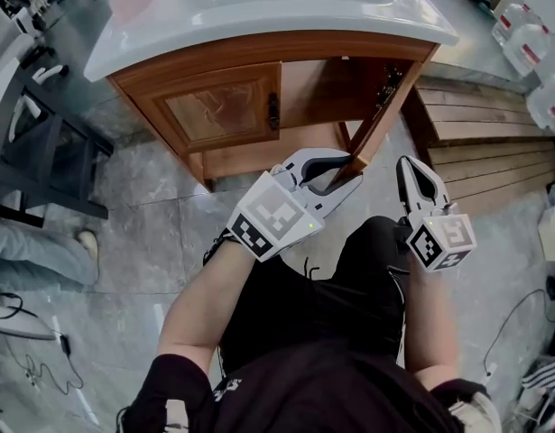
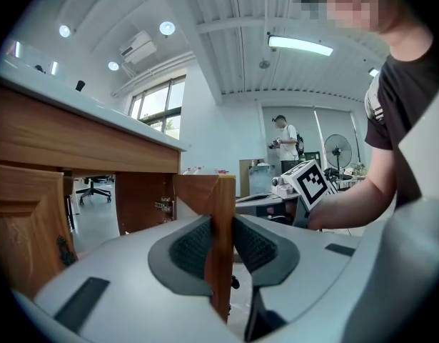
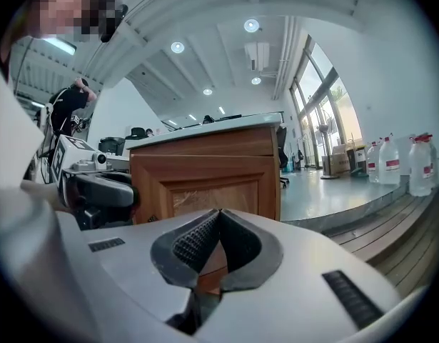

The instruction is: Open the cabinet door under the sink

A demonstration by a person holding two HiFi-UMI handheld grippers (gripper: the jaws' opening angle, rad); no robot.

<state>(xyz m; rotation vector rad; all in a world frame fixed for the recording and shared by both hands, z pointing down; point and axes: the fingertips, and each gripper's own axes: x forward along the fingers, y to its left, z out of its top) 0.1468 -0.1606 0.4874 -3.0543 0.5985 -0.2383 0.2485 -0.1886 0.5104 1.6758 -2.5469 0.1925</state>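
Note:
A wooden cabinet stands under a white sink top (image 1: 259,7). Its left door (image 1: 218,106) is closed and has a black handle (image 1: 273,111). The right door (image 1: 378,115) stands swung out towards me. My left gripper (image 1: 349,168) is shut on that door's free edge. In the left gripper view the wooden edge (image 2: 223,191) sits between the dark pads (image 2: 190,249). My right gripper (image 1: 409,165) hangs just right of the open door, shut on nothing. In the right gripper view its pads (image 3: 194,245) meet in front of the door's panelled face (image 3: 212,184).
A wooden step platform (image 1: 494,124) lies right of the cabinet, with water jugs (image 1: 530,48) behind it. A black frame (image 1: 42,152) stands at the left, and a person's foot (image 1: 83,242) and cables (image 1: 24,332) are on the floor there. Another person (image 2: 285,138) stands far off.

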